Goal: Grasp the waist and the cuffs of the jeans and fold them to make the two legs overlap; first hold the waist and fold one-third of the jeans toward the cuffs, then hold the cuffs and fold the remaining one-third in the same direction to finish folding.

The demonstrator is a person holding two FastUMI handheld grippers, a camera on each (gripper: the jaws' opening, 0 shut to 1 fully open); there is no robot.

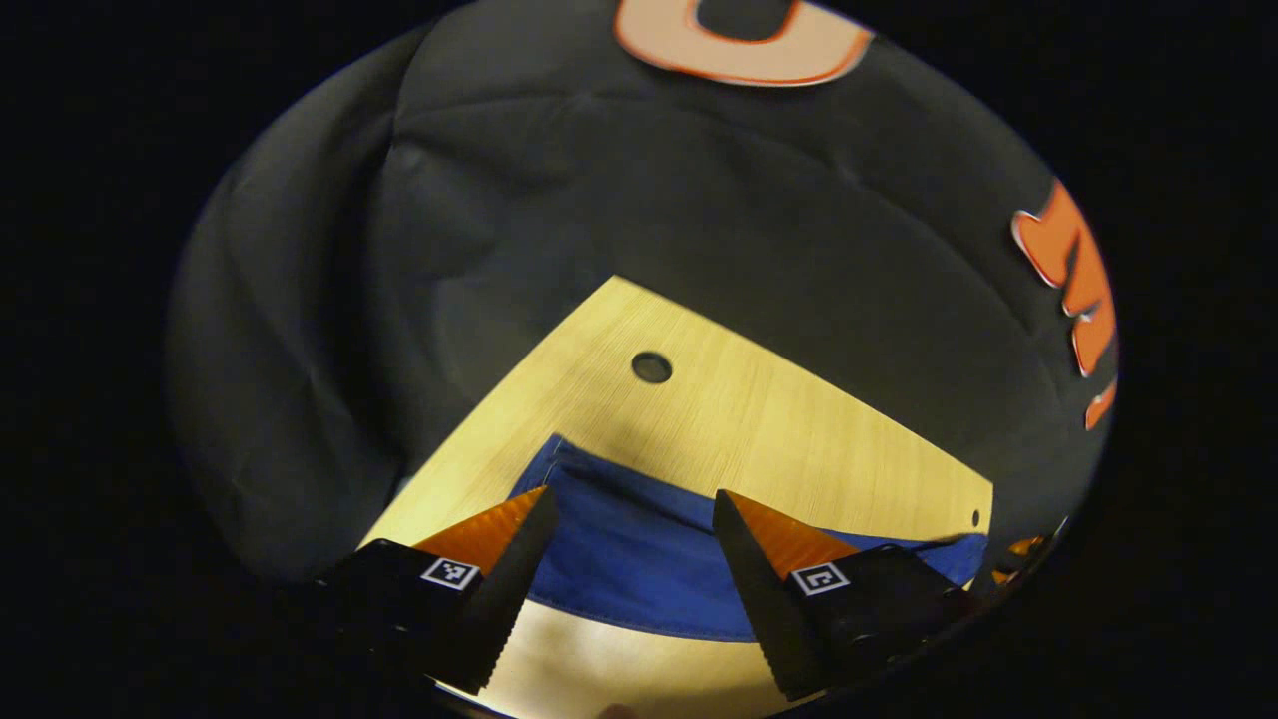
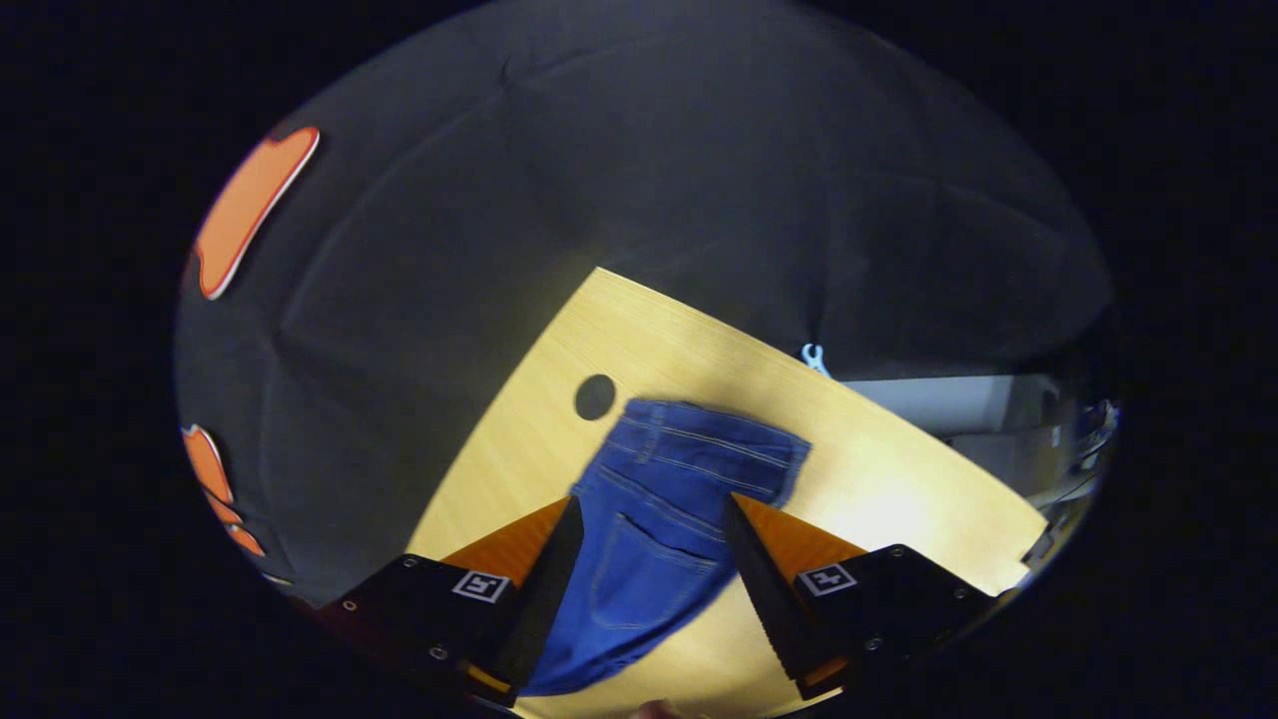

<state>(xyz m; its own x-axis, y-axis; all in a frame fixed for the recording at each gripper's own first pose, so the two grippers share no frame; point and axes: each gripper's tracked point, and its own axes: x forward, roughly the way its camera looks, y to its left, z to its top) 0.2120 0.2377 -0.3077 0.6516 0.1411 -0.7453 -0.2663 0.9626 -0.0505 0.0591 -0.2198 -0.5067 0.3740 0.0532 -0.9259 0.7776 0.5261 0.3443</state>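
Jaws of the left gripper [image 1: 633, 507] stand wide apart above blue jeans [image 1: 639, 559], gripping nothing; the right gripper [image 2: 651, 511] is likewise spread and empty over the jeans [image 2: 659, 509]. In the right gripper view the jeans lie flat on the wooden desk [image 2: 899, 479], long axis running away from the camera, waistband at the far end beside a round hole [image 2: 595, 396]. Black cloth wall surrounds the desk.

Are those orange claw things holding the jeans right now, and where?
Nothing is held. The left hand-held gripper and right hand-held gripper are both open above the jeans, lying on the table.
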